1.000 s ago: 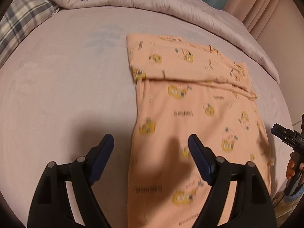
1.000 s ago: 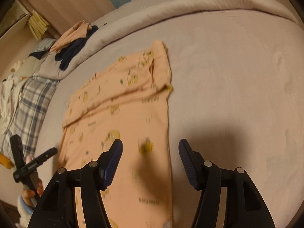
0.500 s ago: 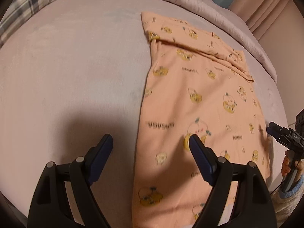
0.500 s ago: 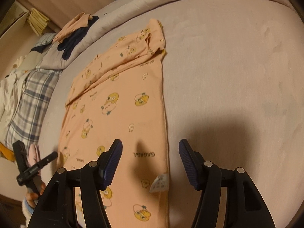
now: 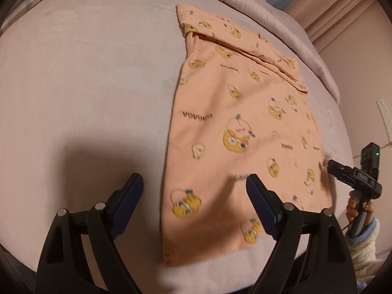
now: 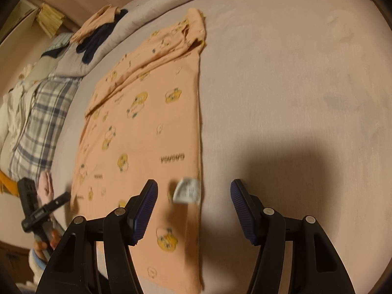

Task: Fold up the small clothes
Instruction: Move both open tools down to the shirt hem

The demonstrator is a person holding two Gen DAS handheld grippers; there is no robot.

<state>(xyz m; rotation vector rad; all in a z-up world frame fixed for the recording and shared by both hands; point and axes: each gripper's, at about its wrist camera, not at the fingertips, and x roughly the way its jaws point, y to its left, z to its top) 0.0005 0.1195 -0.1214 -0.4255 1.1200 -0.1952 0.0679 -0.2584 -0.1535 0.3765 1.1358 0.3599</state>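
Lying flat beneath both hand-held grippers, left (image 5: 193,196) and right (image 6: 194,201), wide open, empty: peach garment (image 5: 242,132)

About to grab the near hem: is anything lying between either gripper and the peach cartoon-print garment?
Nothing visible. The left gripper and right gripper are open over its near corners, above bare fabric of the peach cartoon-print garment; a white care label is part of it.

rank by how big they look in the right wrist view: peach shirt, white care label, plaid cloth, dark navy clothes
1. peach shirt
2. plaid cloth
3. dark navy clothes, farther away, so true size is unsure
4. white care label
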